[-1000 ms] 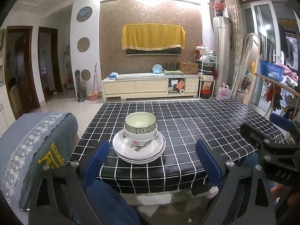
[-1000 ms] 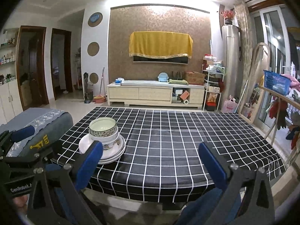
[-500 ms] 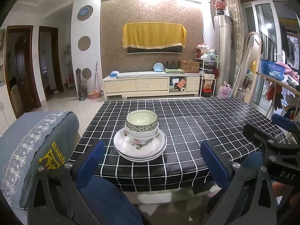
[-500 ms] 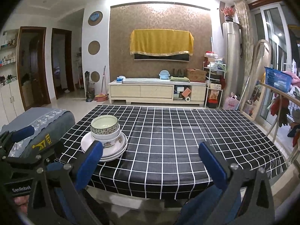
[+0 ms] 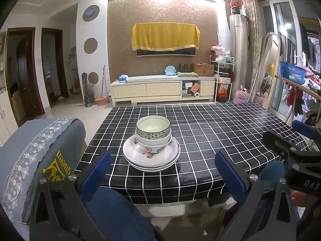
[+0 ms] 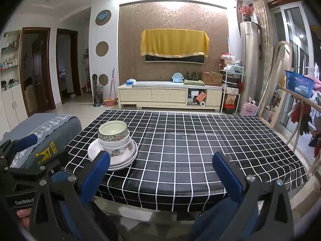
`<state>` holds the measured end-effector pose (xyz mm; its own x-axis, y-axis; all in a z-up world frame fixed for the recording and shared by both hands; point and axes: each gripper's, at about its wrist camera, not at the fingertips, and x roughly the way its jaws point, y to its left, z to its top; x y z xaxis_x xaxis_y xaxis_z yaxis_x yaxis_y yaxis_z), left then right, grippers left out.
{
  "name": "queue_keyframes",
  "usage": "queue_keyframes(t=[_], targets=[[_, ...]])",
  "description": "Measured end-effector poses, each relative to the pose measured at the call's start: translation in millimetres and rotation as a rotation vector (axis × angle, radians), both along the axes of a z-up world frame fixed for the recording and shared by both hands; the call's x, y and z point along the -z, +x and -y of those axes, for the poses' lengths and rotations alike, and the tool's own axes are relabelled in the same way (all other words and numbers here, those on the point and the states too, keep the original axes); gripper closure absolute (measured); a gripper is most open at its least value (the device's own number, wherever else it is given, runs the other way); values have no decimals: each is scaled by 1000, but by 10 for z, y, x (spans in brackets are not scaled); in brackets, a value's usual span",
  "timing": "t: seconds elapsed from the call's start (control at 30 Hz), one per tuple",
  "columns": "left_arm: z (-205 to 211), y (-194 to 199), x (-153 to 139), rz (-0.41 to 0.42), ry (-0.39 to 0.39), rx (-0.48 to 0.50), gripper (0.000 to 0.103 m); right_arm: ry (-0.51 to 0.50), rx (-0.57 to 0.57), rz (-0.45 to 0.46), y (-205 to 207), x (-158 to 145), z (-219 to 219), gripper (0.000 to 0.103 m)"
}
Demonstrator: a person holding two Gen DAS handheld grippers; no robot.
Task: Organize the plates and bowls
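Plates and bowls stand together as one stack near the front left part of the table with the black cloth and white grid lines (image 5: 220,132). At the bottom are the white ceramic plates with flower print (image 5: 151,156), at least two, one on the other. On them sit the nested ceramic bowls (image 5: 154,133); the top one has a green patterned band and a pale inside.

I judge these things to be hard, glazed, rather heavy and easy to break. The glaze is probably slippery, so a grip on a bowl rim, with one finger inside and one outside, seems the safest. The plates lie flat on the cloth, so their thin edge is difficult to take; sliding them to the table edge may help.

The left tongs (image 5: 160,174) are wide open and hold nothing, and are short of the front table edge, with the stack between their blue fingers in the view. The right tongs (image 6: 160,172) are also wide open and hold nothing.

To the right of the stack the cloth is free and gives much room. On the left the grey cloth-covered chair back (image 5: 34,152) stands close to the table corner. The front edge is near the stack, so a push toward it could be dangerous.
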<state>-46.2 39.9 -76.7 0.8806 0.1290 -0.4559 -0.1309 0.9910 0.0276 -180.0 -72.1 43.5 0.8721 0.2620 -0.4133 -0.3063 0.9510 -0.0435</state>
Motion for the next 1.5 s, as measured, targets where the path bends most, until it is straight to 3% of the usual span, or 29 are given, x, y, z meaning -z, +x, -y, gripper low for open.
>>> queue_keyframes(t=[1.5], targets=[[18,-43,47,-15,-39,5,1,30,17,-35,28,18,98,0]])
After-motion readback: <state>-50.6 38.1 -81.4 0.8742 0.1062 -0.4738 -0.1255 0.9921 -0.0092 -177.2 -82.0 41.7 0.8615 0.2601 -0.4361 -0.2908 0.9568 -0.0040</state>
